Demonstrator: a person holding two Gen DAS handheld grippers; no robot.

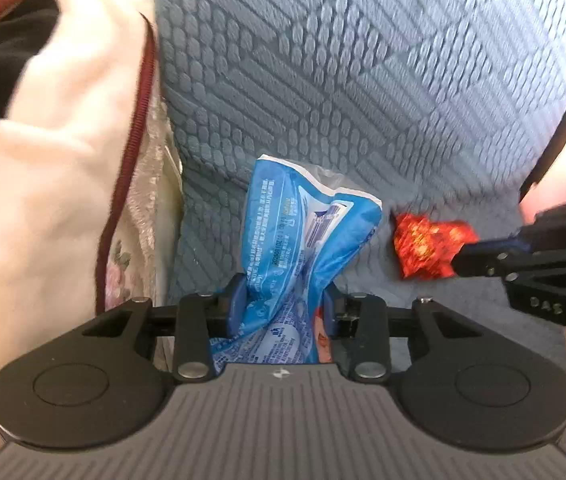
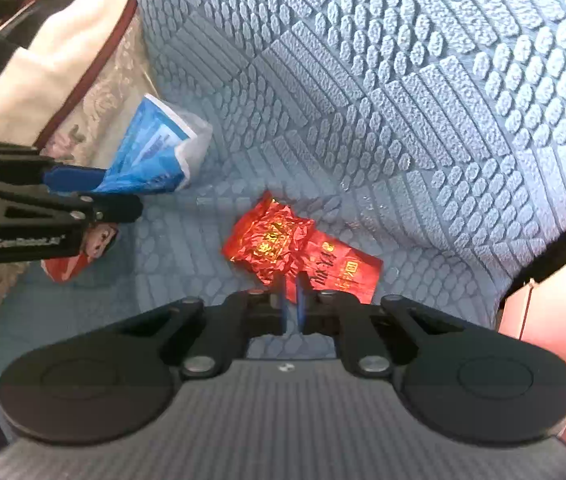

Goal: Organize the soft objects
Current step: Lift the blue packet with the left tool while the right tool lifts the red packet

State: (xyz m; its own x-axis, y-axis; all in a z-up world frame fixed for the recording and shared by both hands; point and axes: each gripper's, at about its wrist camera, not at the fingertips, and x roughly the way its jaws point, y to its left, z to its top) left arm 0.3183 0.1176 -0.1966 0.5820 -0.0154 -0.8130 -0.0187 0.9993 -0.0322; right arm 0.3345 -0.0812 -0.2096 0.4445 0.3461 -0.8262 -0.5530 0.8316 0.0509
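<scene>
My left gripper (image 1: 283,300) is shut on a crumpled blue plastic packet (image 1: 303,232), which sticks up between the blue pads over the blue quilted cushion (image 1: 363,80). The packet also shows in the right wrist view (image 2: 151,152), held by the left gripper (image 2: 95,192). My right gripper (image 2: 292,304) is shut on a red foil packet (image 2: 283,240) with gold print, just above the cushion (image 2: 403,100). In the left wrist view the red packet (image 1: 427,244) shows at the right, pinched by the right gripper (image 1: 463,260).
A cream cushion with dark red piping (image 1: 63,160) lies at the left, against a floral fabric (image 1: 139,208). A red and white packet with a face on it (image 2: 83,252) lies below the left gripper. A pink surface (image 2: 563,320) is at the right edge.
</scene>
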